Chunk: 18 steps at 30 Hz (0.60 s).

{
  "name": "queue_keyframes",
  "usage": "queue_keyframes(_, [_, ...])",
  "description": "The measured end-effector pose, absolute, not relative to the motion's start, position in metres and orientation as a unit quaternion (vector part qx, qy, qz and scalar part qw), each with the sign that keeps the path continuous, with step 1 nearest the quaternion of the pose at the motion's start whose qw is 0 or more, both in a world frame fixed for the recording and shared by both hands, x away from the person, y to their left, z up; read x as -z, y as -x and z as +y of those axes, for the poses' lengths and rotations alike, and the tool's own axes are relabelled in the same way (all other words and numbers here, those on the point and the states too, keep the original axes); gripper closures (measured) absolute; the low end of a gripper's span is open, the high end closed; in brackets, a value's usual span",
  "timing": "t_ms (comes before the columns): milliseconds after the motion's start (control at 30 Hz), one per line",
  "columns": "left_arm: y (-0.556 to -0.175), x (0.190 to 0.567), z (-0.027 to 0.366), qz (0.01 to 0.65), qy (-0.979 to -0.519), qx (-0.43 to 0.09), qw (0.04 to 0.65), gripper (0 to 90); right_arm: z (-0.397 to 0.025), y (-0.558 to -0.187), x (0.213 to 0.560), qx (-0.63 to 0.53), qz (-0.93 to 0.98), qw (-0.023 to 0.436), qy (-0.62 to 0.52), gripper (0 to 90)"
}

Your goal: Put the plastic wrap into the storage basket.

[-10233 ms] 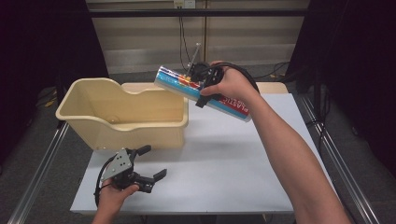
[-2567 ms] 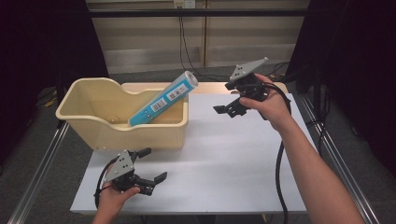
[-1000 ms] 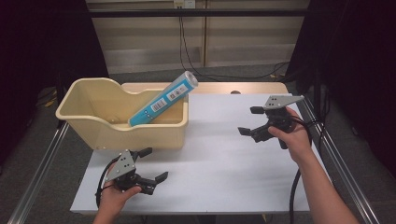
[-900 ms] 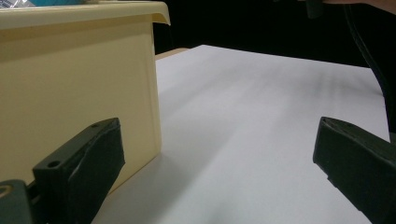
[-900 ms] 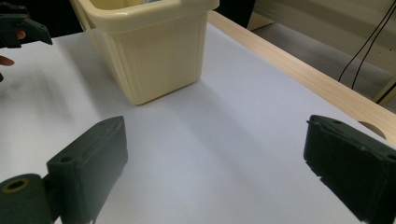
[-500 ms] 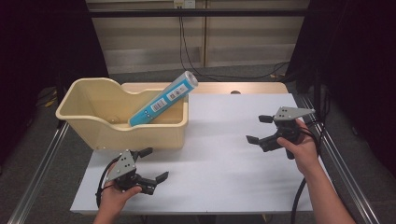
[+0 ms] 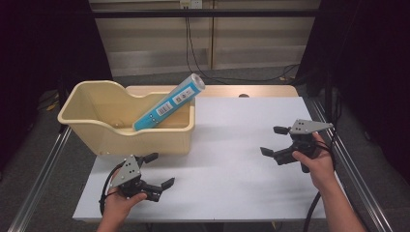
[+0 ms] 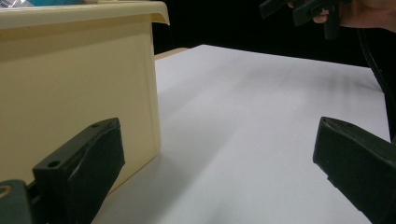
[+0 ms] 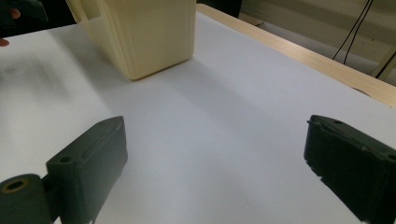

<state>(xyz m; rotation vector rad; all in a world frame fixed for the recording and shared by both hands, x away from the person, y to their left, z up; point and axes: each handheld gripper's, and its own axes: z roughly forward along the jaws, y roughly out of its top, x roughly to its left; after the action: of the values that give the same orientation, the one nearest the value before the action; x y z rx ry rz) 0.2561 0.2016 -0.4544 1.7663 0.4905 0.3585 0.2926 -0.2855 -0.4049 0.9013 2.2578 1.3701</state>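
Now the right gripper [image 7: 274,141] sits lower and nearer the person than half a second ago, jaws wide, empty. Left gripper [image 7: 160,170] unchanged, jaws wide, empty. High view alone shows the blue cylindrical tube [image 7: 168,102] leaning in the cream plastic bin [image 7: 159,137] on the white table [image 7: 232,159]

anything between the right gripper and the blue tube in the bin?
Nothing visible on the table between them. The right gripper, jaws open, hovers over bare white table. The blue tube leans in the cream bin, its top end sticking out over the right rim toward that gripper; only the bin wall shields its lower part.
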Motion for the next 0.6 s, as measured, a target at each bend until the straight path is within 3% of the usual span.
queue_keyframes(600, [-0.256, 0.454, 0.201, 0.211, -0.760, -0.156, 0.595, 1.8, -0.302, -0.271, 0.424, -0.499, 0.776, 0.177, -0.341, 5.7])
